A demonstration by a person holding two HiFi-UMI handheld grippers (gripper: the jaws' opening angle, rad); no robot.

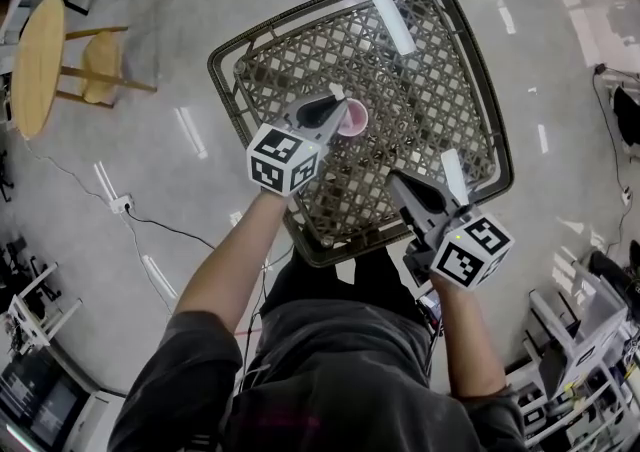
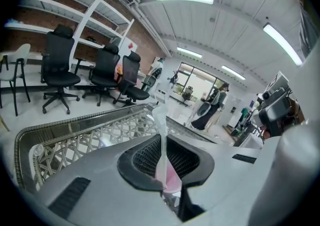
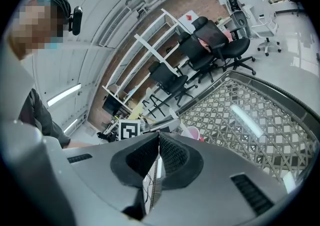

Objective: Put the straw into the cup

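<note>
In L gripper (image 2: 164, 145) — straw (image 2: 160, 120), by cup (image 1: 352, 118)

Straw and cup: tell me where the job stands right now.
Done: the straw is picked up, clamped in the left gripper. In hand: it is held right at the pink cup on the wicker table; whether its lower end is already inside I cannot tell. Left: seat it and let go. The right gripper is shut on nothing, away from the cup.
</note>
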